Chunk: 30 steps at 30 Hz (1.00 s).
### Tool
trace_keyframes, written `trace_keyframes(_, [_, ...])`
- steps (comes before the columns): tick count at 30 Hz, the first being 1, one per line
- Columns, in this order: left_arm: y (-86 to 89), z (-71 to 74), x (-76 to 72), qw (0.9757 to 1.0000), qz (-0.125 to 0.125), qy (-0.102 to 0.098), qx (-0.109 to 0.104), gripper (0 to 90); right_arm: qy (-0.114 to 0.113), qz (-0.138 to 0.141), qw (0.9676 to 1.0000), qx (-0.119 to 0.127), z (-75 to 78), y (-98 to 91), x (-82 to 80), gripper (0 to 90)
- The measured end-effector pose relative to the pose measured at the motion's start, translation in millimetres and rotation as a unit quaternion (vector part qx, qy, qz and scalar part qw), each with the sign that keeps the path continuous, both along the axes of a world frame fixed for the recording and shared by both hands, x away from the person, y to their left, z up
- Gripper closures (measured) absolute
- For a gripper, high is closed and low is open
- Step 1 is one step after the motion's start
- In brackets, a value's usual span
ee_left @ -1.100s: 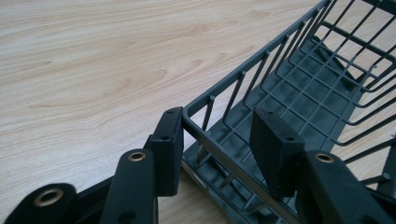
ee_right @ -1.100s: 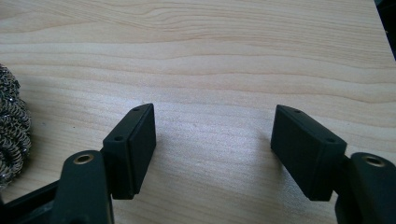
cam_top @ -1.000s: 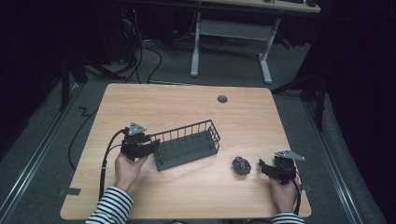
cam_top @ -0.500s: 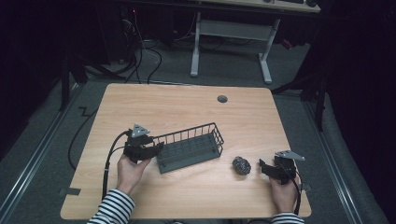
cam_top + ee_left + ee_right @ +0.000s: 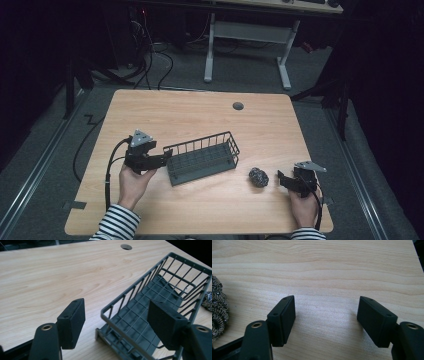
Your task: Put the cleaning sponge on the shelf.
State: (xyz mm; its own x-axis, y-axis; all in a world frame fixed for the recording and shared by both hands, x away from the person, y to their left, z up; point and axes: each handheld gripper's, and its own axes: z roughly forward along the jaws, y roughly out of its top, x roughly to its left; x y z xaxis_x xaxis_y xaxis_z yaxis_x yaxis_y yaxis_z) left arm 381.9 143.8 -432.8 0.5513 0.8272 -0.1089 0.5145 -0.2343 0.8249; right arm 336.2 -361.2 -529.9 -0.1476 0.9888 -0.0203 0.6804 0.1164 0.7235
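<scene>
A dark grey wire basket [image 5: 202, 157] lies aslant on the wooden table [image 5: 200, 115], left of middle. My left gripper [image 5: 165, 160] is at its left end. In the left gripper view its jaws [image 5: 116, 303] have just been opening and now stand wide. The basket's end wall [image 5: 120, 315] is between the pads without touching them. A steel wool ball [image 5: 258, 177] rests to the right of the basket. My right gripper [image 5: 281, 179] is open just right of the ball, near the table's front edge. The right gripper view has bare wood between the jaws [image 5: 326, 300] and the steel wool ball [image 5: 218, 307] at the left edge.
A round cable hole [image 5: 238, 106] sits near the table's far edge. Behind the table stands a white desk frame [image 5: 247, 40] on a dark floor with cables. The far half of the tabletop is bare wood.
The left jaws have opened and let go of the basket's left end wall; the basket rests on the table. The right gripper and the steel wool ball have not moved.
</scene>
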Motion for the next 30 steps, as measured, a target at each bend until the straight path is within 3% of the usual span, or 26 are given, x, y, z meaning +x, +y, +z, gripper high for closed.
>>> trace_keyframes(7, [21.0, 3.0, -9.1, 0.9996, 0.018, -0.012, -0.020, 30.2, 0.000, 0.000, 1.0000, 0.000, 0.0, 0.0, 0.0, 31.1])
trace_keyframes(16, [47.0, -12.0, -20.3, 0.9982, 0.049, -0.002, -0.035, 29.7, -0.001, 0.000, 1.0000, 0.000, -0.1, 0.1, 0.0, 31.1])
trace_keyframes(20, [55.9, -25.5, -25.1, 0.9976, 0.063, 0.008, -0.028, 29.3, -0.001, -0.001, 1.0000, 0.001, -0.1, 0.2, 0.0, 31.1])
trace_keyframes(22, [61.0, -39.7, -27.9, 0.9969, 0.076, 0.018, -0.012, 29.2, -0.001, -0.001, 1.0000, 0.001, -0.1, 0.2, 0.0, 31.1])
trace_keyframes(28, [72.1, -69.1, -30.0, 0.9937, 0.105, 0.039, 0.007, 29.1, -0.001, -0.001, 1.0000, 0.001, -0.1, 0.2, 0.0, 31.1])
trace_keyframes(30, [74.3, -72.6, -30.4, 0.9930, 0.110, 0.043, 0.007, 29.0, -0.001, -0.001, 1.0000, 0.000, 0.0, 0.1, 0.0, 31.1])
